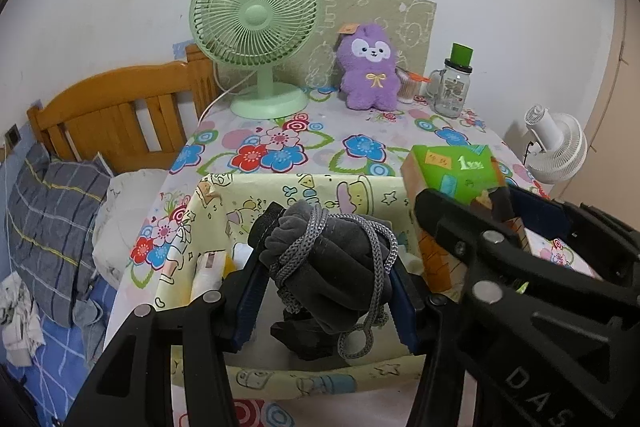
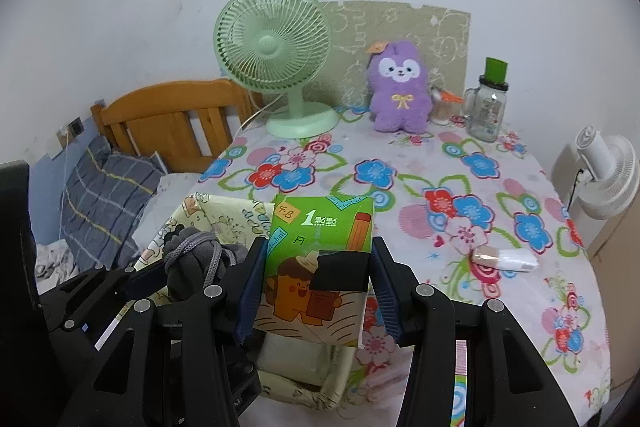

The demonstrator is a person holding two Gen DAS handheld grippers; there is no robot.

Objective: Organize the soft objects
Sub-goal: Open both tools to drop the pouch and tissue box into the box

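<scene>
My left gripper [image 1: 326,259] is shut on a grey drawstring pouch [image 1: 332,267] and holds it above a yellow cartoon-print fabric box [image 1: 280,191]; the pouch also shows in the right wrist view [image 2: 196,259]. My right gripper [image 2: 320,267] is shut on a green tissue pack [image 2: 320,259] over the box's right edge [image 2: 224,211]; the pack also shows in the left wrist view [image 1: 452,171]. A dark object [image 1: 308,339] and a pale pack [image 1: 208,271] lie inside the box. A purple plush toy [image 1: 370,67] sits upright at the back of the table.
A green desk fan [image 1: 256,27] stands at the back left, a glass jar with green lid [image 1: 454,83] at the back right. A small white packet [image 2: 506,259] lies on the floral tablecloth [image 2: 460,187]. A white fan [image 2: 608,179] is off the right edge, a bed with a wooden headboard [image 1: 120,111] to the left.
</scene>
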